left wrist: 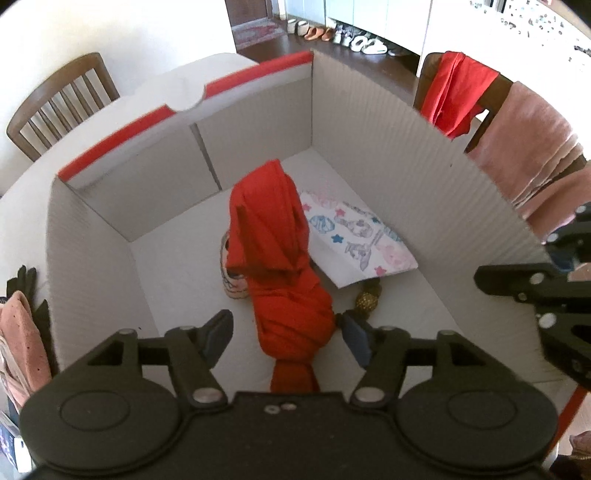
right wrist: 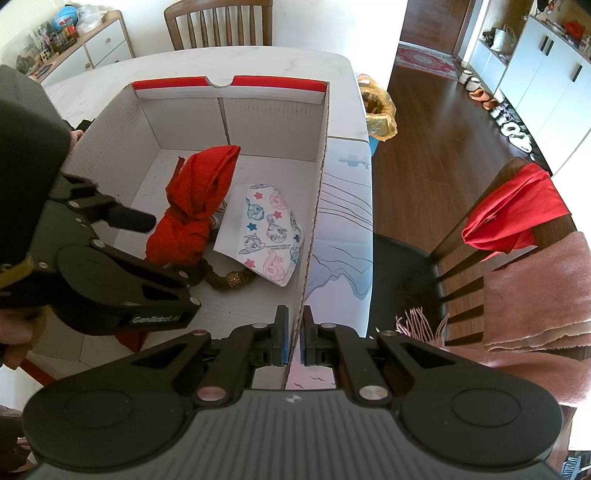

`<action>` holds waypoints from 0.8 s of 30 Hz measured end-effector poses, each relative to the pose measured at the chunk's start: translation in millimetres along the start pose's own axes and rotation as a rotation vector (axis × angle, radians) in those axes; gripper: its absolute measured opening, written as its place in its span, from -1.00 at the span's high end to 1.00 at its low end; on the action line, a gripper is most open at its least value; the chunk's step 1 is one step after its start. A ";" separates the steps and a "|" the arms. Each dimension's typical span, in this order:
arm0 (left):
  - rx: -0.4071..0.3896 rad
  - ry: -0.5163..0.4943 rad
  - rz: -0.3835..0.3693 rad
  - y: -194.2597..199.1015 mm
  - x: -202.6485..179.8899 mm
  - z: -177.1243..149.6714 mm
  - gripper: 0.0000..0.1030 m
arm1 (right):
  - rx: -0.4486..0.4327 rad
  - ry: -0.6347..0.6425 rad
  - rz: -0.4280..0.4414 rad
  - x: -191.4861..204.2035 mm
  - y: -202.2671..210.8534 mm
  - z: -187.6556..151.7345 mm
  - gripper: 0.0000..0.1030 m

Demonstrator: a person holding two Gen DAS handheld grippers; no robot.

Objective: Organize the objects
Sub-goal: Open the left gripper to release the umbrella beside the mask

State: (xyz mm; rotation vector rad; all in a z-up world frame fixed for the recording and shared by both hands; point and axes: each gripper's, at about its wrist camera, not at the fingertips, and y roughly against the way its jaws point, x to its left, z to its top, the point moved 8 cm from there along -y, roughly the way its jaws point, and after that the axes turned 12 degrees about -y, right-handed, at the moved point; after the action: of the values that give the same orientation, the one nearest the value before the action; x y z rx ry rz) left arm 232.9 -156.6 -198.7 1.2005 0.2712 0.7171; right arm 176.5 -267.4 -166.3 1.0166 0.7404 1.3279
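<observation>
An open white cardboard box [left wrist: 373,122] with a red rim stands on the table. Inside lie a bunched red cloth [left wrist: 280,258], a folded pony-print cloth [left wrist: 354,236], a gold beaded piece [left wrist: 367,301] and a partly hidden woven item. My left gripper [left wrist: 284,332] is open above the box, its fingers on either side of the red cloth's near end. My right gripper [right wrist: 294,332] is shut on the box's right wall [right wrist: 317,192]. The red cloth [right wrist: 195,206], the pony-print cloth [right wrist: 269,236] and the left gripper [right wrist: 168,249] also show in the right wrist view.
A chair [right wrist: 476,266] to the right carries a red garment [right wrist: 513,206] and a pink scarf [right wrist: 535,295]. Another chair [right wrist: 218,22] stands behind the table. Pink cloth and dark gloves [left wrist: 22,325] lie left of the box. A yellow bag [right wrist: 376,110] sits on the floor.
</observation>
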 end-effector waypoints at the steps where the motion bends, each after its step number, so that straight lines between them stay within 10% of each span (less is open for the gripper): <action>1: -0.008 -0.001 0.002 3.4 0.7 -0.2 -0.23 | 0.000 -0.001 0.001 -0.1 0.0 0.0 0.90; 24: -0.235 0.139 0.044 85.6 30.0 5.4 -0.76 | 0.001 -0.002 0.000 0.2 0.1 -0.2 0.90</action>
State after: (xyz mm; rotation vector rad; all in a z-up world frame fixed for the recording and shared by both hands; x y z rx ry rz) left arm 227.6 -126.6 -113.2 0.9371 0.2682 0.8477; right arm 176.3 -267.1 -166.2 1.0191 0.7395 1.3263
